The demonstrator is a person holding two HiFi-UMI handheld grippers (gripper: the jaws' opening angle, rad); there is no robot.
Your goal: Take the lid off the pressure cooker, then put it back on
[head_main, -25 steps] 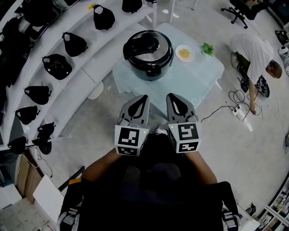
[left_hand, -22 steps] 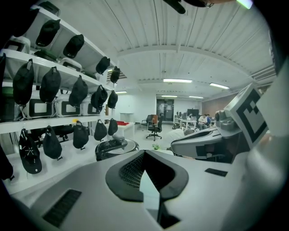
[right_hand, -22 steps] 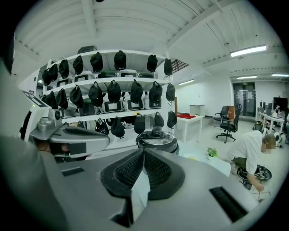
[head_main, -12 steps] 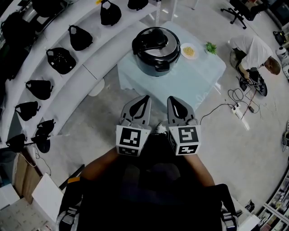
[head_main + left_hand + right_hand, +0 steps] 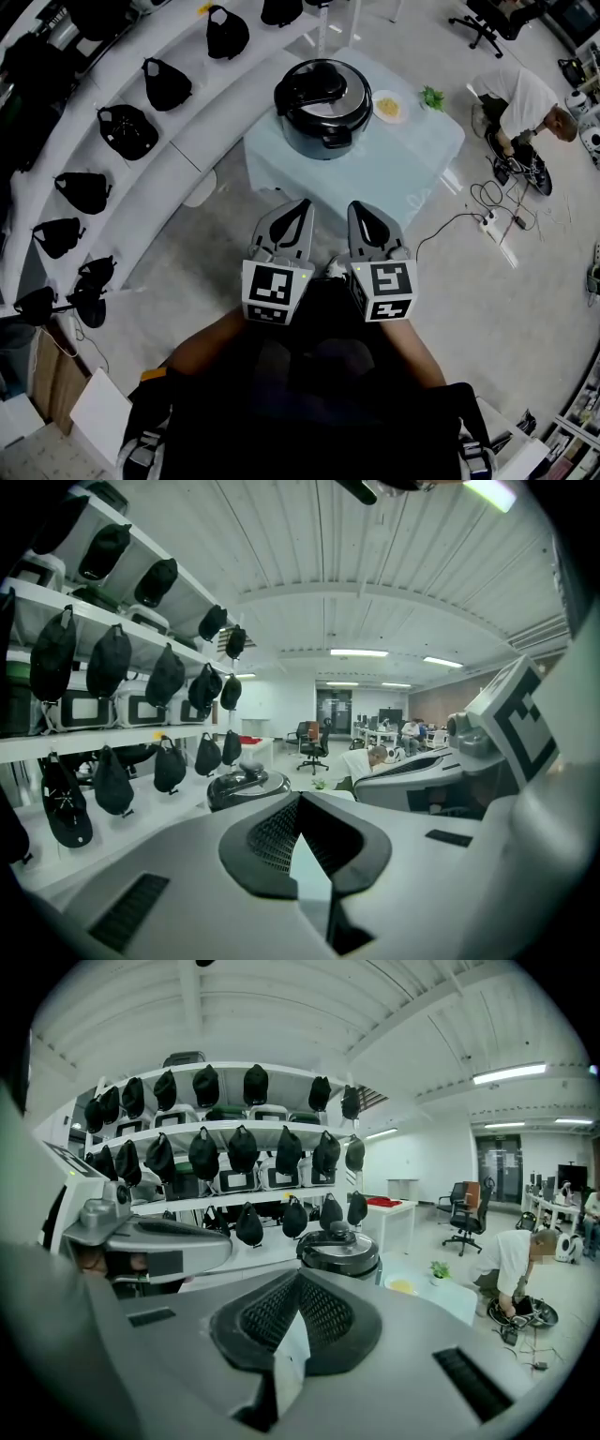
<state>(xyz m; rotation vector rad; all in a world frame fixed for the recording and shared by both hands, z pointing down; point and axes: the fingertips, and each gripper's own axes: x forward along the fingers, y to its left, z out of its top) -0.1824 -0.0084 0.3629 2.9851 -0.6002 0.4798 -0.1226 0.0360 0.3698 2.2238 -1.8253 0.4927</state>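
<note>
The pressure cooker [image 5: 322,117] stands on a small light-blue table [image 5: 394,164], with its black lid [image 5: 314,89] on top. In the head view my left gripper [image 5: 300,204] and right gripper [image 5: 360,208] are side by side close to my body, well short of the table. Both point toward the cooker. In the left gripper view the left gripper [image 5: 298,803] is shut on nothing, and the cooker [image 5: 246,787] is far beyond it. The right gripper [image 5: 298,1283] is likewise shut and empty in its own view, with the cooker [image 5: 337,1252] ahead.
A plate of yellow food [image 5: 388,108] and a small green plant [image 5: 431,97] share the table. Curved white shelves with black bags [image 5: 122,131] run along the left. A person [image 5: 525,103] crouches at the right by cables and a power strip [image 5: 492,225].
The table and cooker have shifted up and to the right in the head view and look a little smaller. Both grippers keep their place side by side. The crouching person has moved.
</note>
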